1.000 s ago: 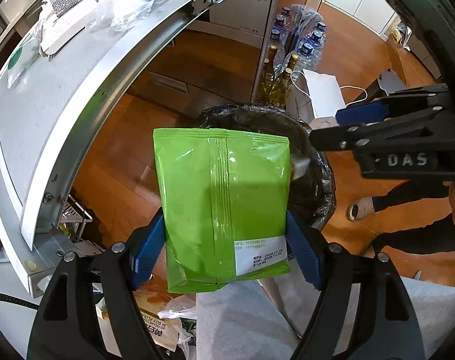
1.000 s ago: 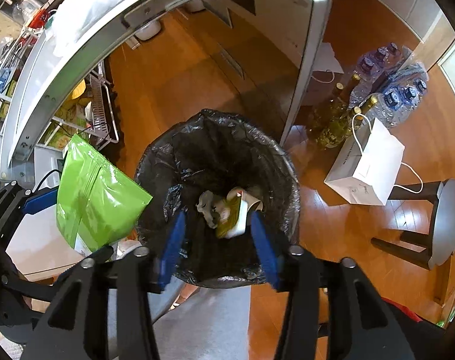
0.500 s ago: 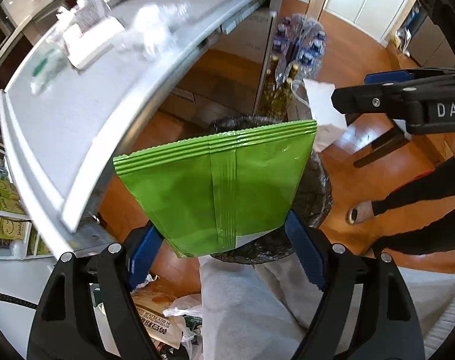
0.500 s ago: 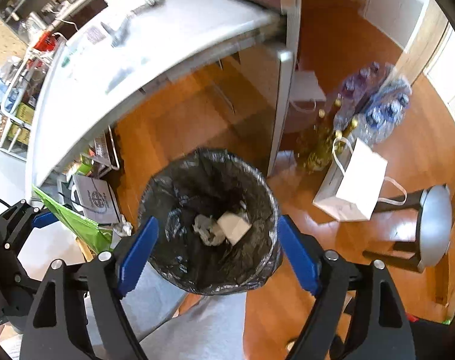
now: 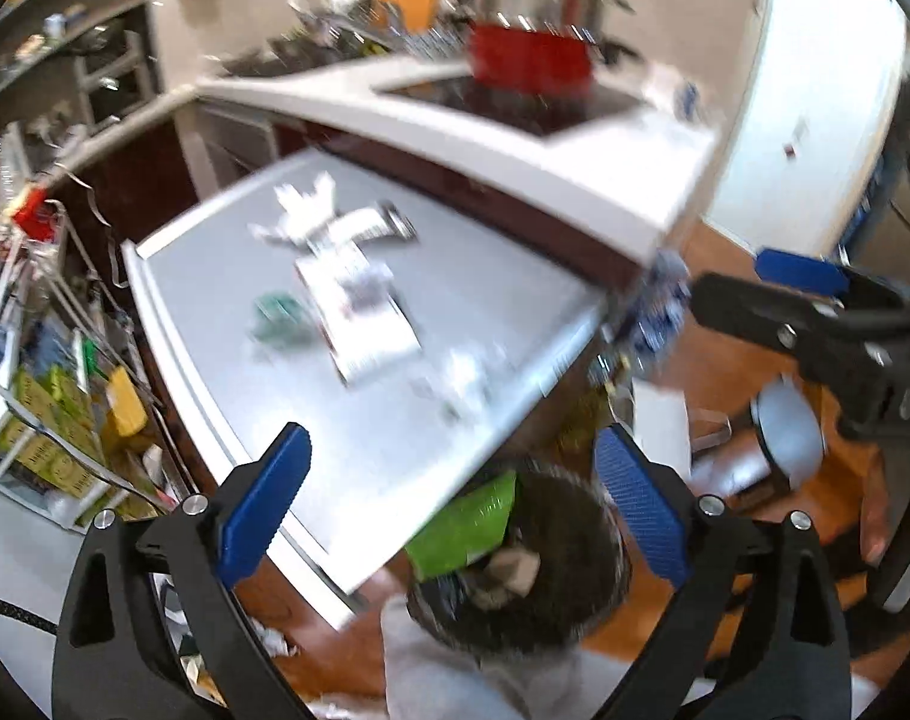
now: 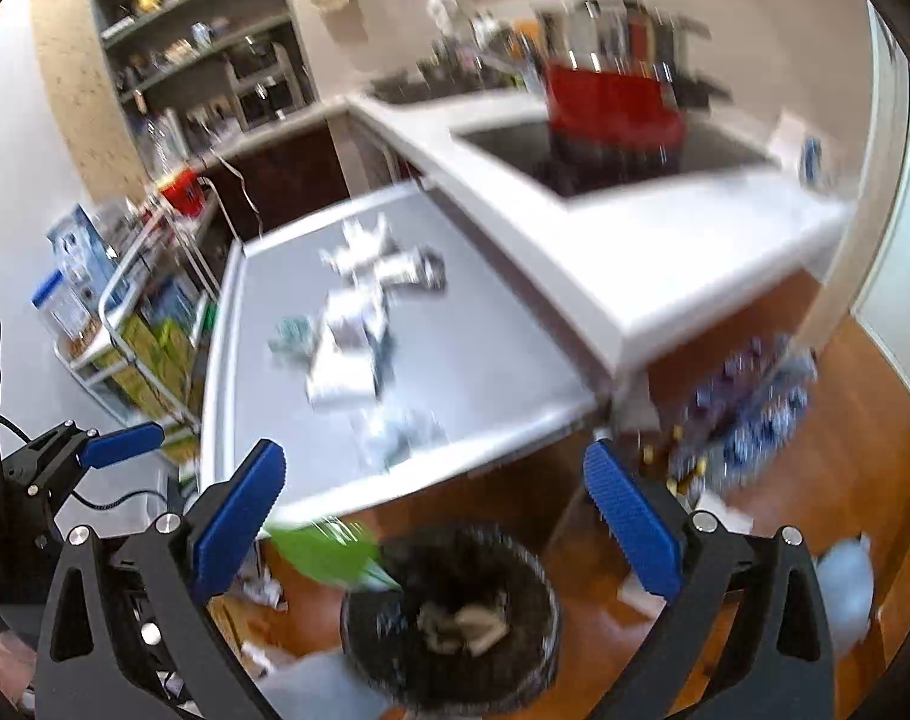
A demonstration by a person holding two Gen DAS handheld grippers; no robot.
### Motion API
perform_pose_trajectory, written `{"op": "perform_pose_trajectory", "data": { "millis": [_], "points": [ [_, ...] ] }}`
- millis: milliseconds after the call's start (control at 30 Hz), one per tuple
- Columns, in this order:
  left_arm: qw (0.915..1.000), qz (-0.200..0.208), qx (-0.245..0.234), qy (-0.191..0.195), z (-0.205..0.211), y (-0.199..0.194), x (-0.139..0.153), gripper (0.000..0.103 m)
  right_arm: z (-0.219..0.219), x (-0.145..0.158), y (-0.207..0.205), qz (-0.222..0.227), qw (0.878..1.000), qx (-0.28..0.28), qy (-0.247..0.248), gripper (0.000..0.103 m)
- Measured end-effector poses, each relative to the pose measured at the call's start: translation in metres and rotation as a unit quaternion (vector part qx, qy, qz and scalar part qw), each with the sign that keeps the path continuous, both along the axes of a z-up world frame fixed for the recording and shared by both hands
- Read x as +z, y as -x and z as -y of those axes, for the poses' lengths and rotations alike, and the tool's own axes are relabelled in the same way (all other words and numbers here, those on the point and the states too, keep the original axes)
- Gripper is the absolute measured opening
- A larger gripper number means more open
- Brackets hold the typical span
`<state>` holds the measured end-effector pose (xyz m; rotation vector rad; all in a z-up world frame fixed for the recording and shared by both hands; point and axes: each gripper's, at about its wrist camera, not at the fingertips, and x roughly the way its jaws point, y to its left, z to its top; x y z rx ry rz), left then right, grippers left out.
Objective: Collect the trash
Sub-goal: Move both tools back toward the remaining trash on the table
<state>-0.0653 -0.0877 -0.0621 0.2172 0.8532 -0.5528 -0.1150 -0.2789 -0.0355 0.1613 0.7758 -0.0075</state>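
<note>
The green snack bag (image 5: 466, 525) is loose and falling at the rim of the black-lined trash bin (image 5: 565, 612); it also shows blurred in the right wrist view (image 6: 329, 555) at the bin (image 6: 514, 678) edge. Crumpled paper (image 6: 460, 627) lies inside the bin. My left gripper (image 5: 449, 510) is open and empty above the bin. My right gripper (image 6: 434, 525) is open and empty too. Several wrappers and papers (image 5: 359, 294) lie on the grey table (image 5: 227, 300), also in the right wrist view (image 6: 353, 324).
A white counter with a hob (image 5: 514, 102) and a red pot (image 5: 529, 63) stands behind the table. A wire rack (image 6: 137, 348) with boxes is on the left. Bottles (image 6: 748, 414) and a white bag (image 5: 658, 420) stand on the wooden floor.
My left gripper has opened and let go of the green bag, which drops towards the bin. Both grippers have tilted up towards the table and counter; the right gripper opened after dropping its trash.
</note>
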Motion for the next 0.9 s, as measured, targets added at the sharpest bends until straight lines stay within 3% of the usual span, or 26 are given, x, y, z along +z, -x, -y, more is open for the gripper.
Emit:
{"op": "perform_pose_trajectory", "data": {
  "millis": [267, 533, 900],
  "points": [
    [0.9960, 0.033, 0.076, 0.033, -0.027, -0.044, 0.028, 0.097, -0.011, 0.041, -0.024, 0.072, 0.997, 0.011, 0.022, 0.099],
    [0.9928, 0.018, 0.109, 0.047, -0.055, -0.059, 0.026, 0.097, -0.012, 0.040, -0.032, 0.066, 0.997, -0.001, 0.028, 0.099],
    [0.9931, 0.012, 0.109, 0.039, -0.066, -0.067, 0.020, 0.097, -0.006, 0.031, -0.030, 0.051, 0.998, -0.025, 0.025, 0.099]
  ]
}}
